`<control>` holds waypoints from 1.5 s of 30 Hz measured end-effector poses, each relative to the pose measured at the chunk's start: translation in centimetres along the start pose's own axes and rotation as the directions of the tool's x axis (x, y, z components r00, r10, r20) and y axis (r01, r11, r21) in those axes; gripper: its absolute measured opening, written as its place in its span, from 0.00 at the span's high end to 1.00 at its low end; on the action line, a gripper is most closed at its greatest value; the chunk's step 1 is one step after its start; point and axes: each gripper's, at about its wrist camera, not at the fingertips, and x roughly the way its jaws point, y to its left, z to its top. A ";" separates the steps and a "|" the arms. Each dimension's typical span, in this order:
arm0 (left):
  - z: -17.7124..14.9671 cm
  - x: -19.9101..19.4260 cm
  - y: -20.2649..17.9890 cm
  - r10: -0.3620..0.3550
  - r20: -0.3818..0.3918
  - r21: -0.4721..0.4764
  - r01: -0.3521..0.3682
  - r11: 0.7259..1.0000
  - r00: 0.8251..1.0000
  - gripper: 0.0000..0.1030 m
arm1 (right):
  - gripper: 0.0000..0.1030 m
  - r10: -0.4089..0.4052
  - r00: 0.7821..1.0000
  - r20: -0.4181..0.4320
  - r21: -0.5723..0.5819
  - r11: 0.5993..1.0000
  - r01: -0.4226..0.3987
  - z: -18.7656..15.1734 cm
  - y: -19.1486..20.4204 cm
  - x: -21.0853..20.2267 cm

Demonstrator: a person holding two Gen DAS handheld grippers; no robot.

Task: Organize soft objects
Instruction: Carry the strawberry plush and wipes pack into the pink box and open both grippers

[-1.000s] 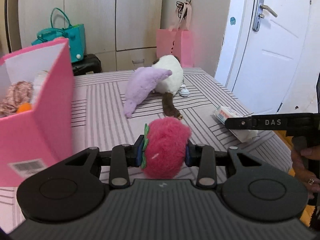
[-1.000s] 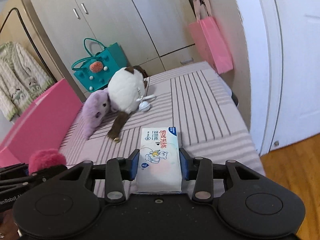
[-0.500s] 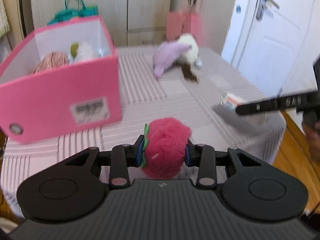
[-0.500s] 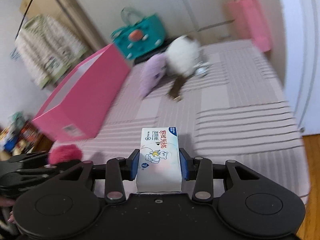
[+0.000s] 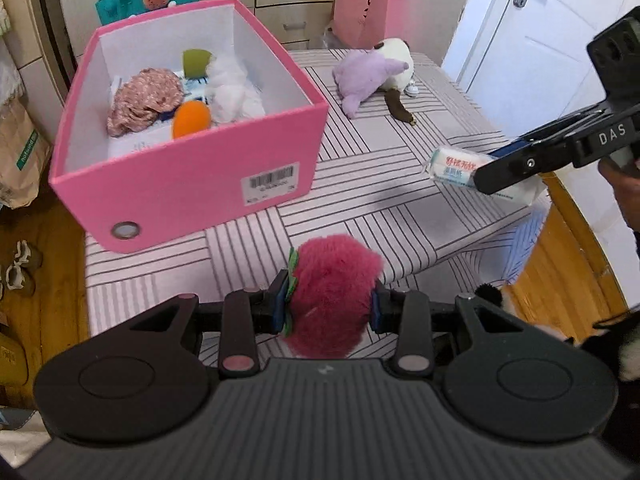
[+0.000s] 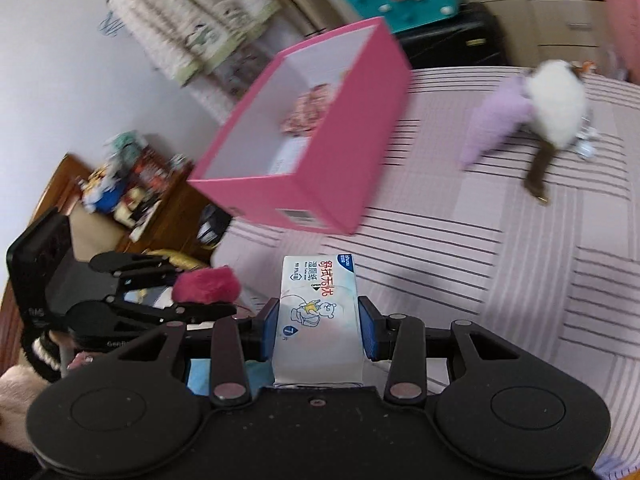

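Here we had our left gripper (image 5: pixel 329 305) clamped on a fuzzy red strawberry plush (image 5: pixel 332 300), held above the striped table's (image 5: pixel 400 184) near edge, short of the open pink box (image 5: pixel 192 184). Our right gripper (image 6: pixel 318 330) was closed on a wet-wipes pack (image 6: pixel 318 312), also above the table. A purple plush (image 5: pixel 366 76) lay beyond.

Box (image 5: pixel 192 184) on table (image 5: pixel 400 216), plush toys (image 5: pixel 376 76) behind-right.

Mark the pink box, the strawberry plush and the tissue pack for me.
pink box (image 5: pixel 192 184), left wrist view, front wall.
strawberry plush (image 5: pixel 332 300), left wrist view, fuzzy body.
tissue pack (image 6: pixel 318 312), right wrist view, printed top.
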 end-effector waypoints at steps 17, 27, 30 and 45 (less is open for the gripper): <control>3.2 -7.4 3.5 0.036 0.166 0.011 -0.039 0.999 0.985 0.65 | 0.55 0.116 0.989 -0.090 -0.137 0.982 -0.128 5.4 6.5 1.6; 6.9 -7.1 6.1 0.045 0.288 -0.007 -0.045 0.999 0.956 0.65 | 0.55 0.148 0.989 -0.020 -0.211 0.966 -0.148 10.2 7.6 3.0; 8.2 -5.5 7.5 0.056 0.304 -0.041 -0.046 0.998 0.951 0.65 | 0.55 0.139 0.990 0.005 -0.220 0.966 -0.135 12.1 7.3 4.2; 12.1 5.3 11.6 0.323 0.208 -0.109 -0.307 0.946 0.923 0.64 | 0.55 -0.112 0.987 0.116 -0.318 0.937 0.144 19.7 5.1 13.6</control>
